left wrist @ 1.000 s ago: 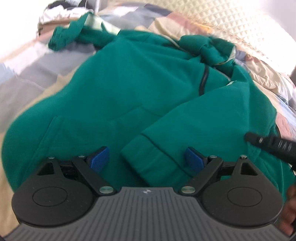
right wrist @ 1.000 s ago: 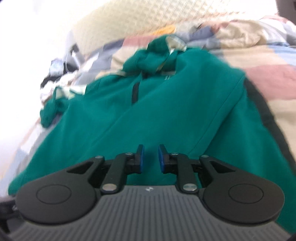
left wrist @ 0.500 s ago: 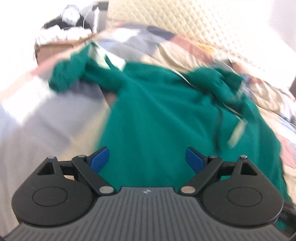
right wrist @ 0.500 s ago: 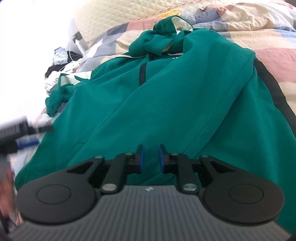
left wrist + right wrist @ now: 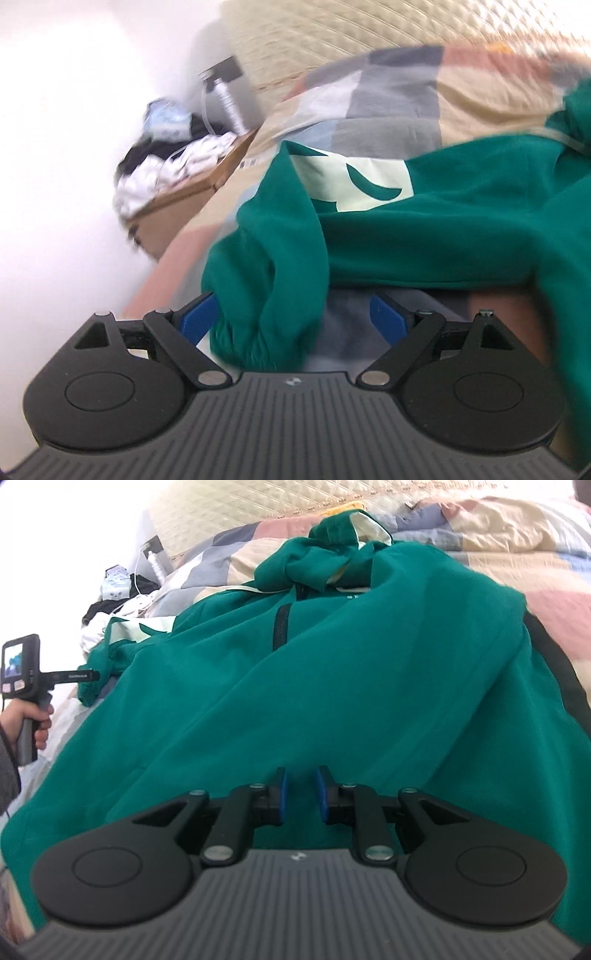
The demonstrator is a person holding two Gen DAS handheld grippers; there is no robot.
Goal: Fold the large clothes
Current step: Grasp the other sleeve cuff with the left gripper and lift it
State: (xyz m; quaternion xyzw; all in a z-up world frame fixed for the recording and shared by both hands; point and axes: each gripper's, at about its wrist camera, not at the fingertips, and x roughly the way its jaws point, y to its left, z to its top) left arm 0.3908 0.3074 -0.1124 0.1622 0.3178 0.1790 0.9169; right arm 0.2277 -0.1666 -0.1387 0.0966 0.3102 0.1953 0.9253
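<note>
Left wrist view: low, close behind its tongs (image 5: 291, 319), facing the green hoodie's (image 5: 443, 229) sleeve end. Right wrist view: nearer bed (image 5: 517, 554) foot, angled down across hoodie (image 5: 332, 683) body. Both share sleeve and headboard.

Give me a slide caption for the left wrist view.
Open left gripper straddling the green hoodie's sleeve cuff.

Strong daylight floods in from the left, burning the wall (image 5: 55, 155) to blank white in both views. The left wrist view is smeared by motion blur: the green garment (image 5: 461, 229) and patchwork quilt (image 5: 388, 103) streak sideways (only the gripper body stays crisp). The right wrist view is sharp at centre, with fisheye bending and softness at the edges.
</note>
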